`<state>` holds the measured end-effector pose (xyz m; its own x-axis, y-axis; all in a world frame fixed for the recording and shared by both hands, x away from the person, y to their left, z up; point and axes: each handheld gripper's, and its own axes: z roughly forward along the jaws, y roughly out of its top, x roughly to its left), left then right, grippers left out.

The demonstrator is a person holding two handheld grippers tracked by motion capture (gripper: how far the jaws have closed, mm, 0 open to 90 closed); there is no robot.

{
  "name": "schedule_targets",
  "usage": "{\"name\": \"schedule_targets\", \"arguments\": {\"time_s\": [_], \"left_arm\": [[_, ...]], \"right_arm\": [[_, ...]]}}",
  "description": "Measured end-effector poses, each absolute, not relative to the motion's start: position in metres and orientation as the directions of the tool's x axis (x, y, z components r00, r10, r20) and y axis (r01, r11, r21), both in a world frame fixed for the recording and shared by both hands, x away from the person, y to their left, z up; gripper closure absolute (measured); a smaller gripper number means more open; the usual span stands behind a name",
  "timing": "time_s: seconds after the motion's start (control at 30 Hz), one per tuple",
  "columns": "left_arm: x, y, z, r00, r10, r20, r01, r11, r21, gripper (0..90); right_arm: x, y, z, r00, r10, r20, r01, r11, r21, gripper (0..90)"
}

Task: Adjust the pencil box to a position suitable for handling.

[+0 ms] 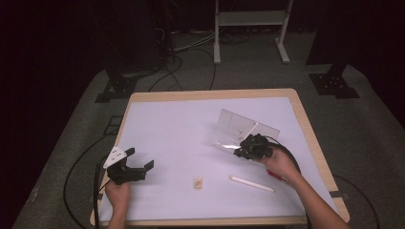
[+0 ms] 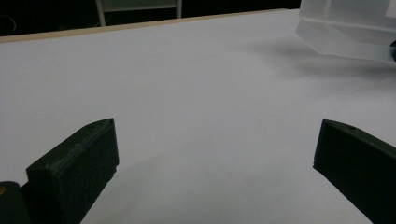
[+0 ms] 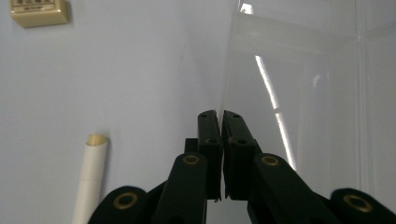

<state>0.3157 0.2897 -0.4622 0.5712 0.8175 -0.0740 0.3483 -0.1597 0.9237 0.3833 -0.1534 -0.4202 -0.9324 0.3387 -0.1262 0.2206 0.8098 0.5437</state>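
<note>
A clear, folded plastic box (image 1: pixel 241 126) is tilted up off the white mat right of centre. My right gripper (image 1: pixel 240 150) is shut on its near edge. In the right gripper view the two black jaws (image 3: pixel 220 115) meet with the thin clear wall (image 3: pixel 303 93) pinched between them. My left gripper (image 1: pixel 140 158) rests low over the mat near the front left, jaws wide apart. Only bare mat lies between its fingers in the left gripper view (image 2: pixel 217 135), where the clear box (image 2: pixel 345 28) sits far off at the upper right.
A small beige block (image 1: pixel 198 183) (image 3: pixel 38 11) lies near the front middle of the mat. A white tube (image 1: pixel 251 183) (image 3: pixel 91 177) lies to its right, close to the right forearm. A red object (image 1: pixel 277 176) peeks out under the right hand. The wooden table rim (image 1: pixel 315 143) frames the mat.
</note>
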Motion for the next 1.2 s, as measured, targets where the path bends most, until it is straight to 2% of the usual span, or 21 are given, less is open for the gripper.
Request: {"name": "schedule_targets", "arguments": {"time_s": [0.67, 1.2], "left_arm": [[0.316, 0.290, -0.462, 0.571, 0.817, -0.074, 0.347, -0.158, 0.925, 0.0], [0.316, 0.290, -0.462, 0.572, 0.817, -0.075, 0.346, -0.158, 0.925, 0.0]], "right_arm": [[0.374, -0.125, -0.427, -0.969, 0.236, -0.074, 0.161, 0.826, 0.540, 86.5], [0.375, -0.116, -0.435, -0.978, 0.203, -0.040, 0.152, 0.838, 0.524, 86.4]]}}
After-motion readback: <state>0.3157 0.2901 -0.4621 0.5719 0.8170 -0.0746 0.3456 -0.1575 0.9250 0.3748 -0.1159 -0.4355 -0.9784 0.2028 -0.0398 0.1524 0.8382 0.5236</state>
